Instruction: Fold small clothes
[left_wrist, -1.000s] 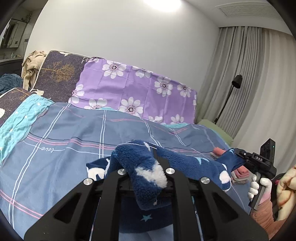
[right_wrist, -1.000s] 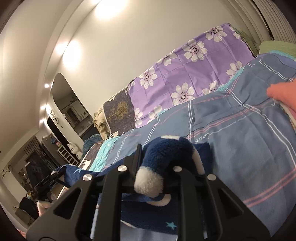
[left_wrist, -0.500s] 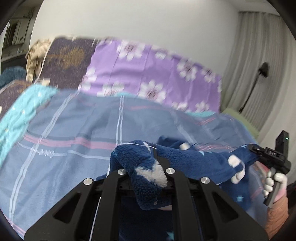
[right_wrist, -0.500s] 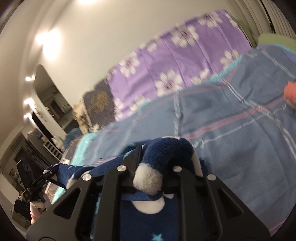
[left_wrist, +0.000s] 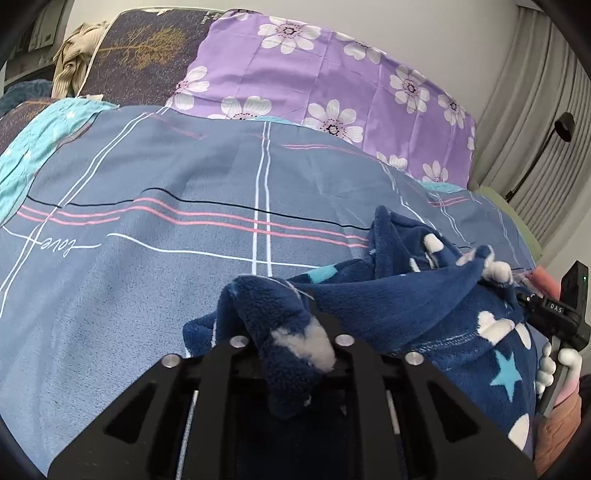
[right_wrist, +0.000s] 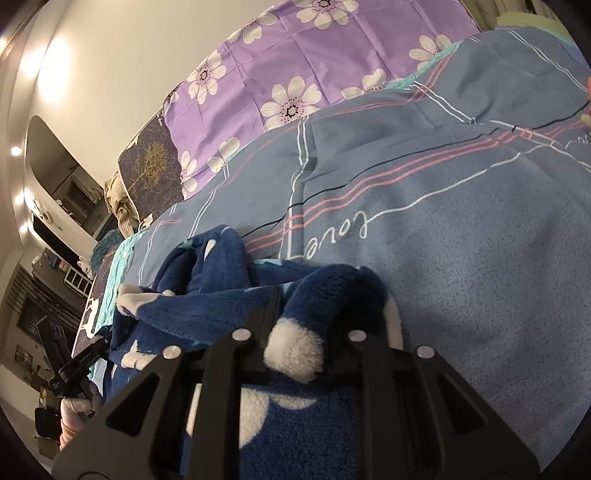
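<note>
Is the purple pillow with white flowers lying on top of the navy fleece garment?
No. The purple flowered pillow stands at the head of the bed, well apart from the navy fleece garment, which lies on the grey-blue plaid bedspread.

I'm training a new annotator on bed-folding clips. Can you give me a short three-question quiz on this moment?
1. True or false: a fold of the navy fleece garment sits between the fingers of the left gripper.
2. What lies between the fingers of the right gripper? A) orange cloth B) a fold of the same fleece C) nothing
3. Fill in: the script word on the blue-grey bedspread reads ____.

Key: 1 true; 2 B; 3 love. Both grippers' jaws are opening.
</note>
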